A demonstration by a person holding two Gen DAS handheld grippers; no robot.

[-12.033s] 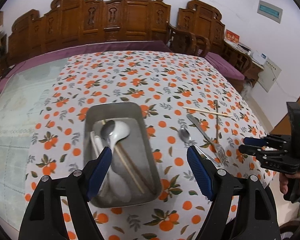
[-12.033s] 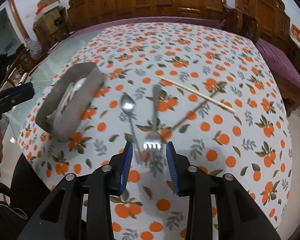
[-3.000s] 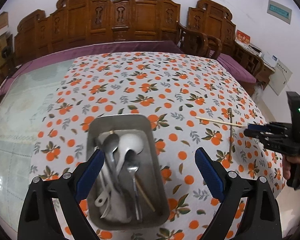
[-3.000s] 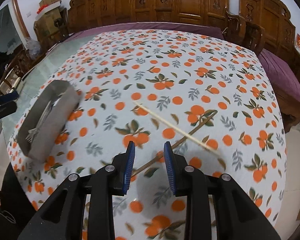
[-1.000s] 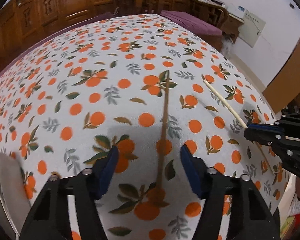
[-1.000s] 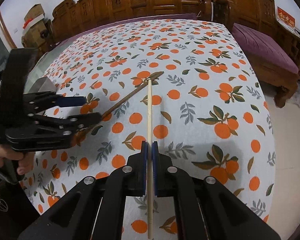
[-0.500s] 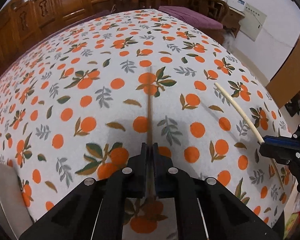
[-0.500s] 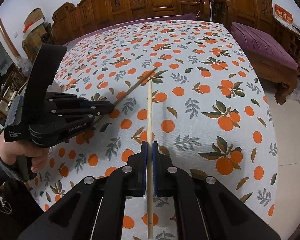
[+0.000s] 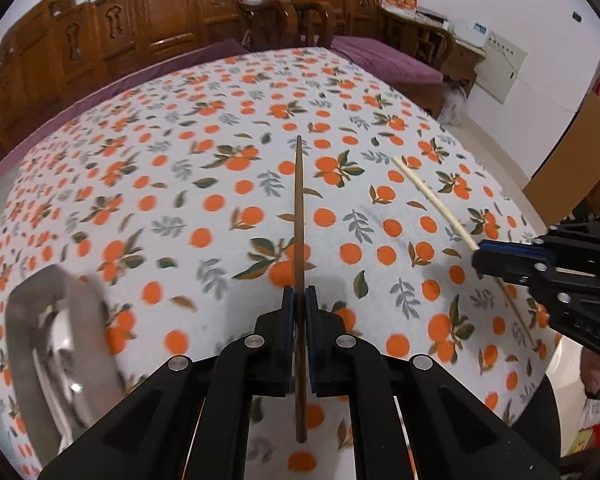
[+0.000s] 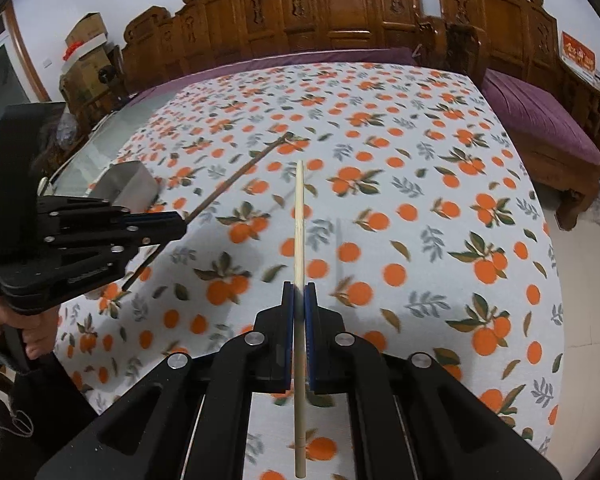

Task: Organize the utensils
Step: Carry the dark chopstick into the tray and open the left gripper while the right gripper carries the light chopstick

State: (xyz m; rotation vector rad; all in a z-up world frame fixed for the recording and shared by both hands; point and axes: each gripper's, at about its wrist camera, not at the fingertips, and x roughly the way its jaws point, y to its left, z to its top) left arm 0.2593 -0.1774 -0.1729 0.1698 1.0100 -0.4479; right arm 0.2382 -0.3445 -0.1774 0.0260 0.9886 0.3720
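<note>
Both chopsticks now lifted: left tongs [image 9: 299, 300] grip dark chopstick [image 9: 299, 216], right tongs [image 10: 299, 296] pale chopstick [image 10: 299, 220]; tray [image 9: 56, 344] blurred.

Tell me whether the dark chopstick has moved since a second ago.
Yes. The dark chopstick, then flat on the tablecloth, is now clamped in the left gripper, lifted clear of the cloth.

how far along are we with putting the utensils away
Nearly finished. Done: spoons already lie in the metal tray, and no loose cutlery shows on the tablecloth. In hand: the left claw grips the dark chopstick; the right claw grips the pale chopstick. Left: putting both chopsticks in the tray.
</note>
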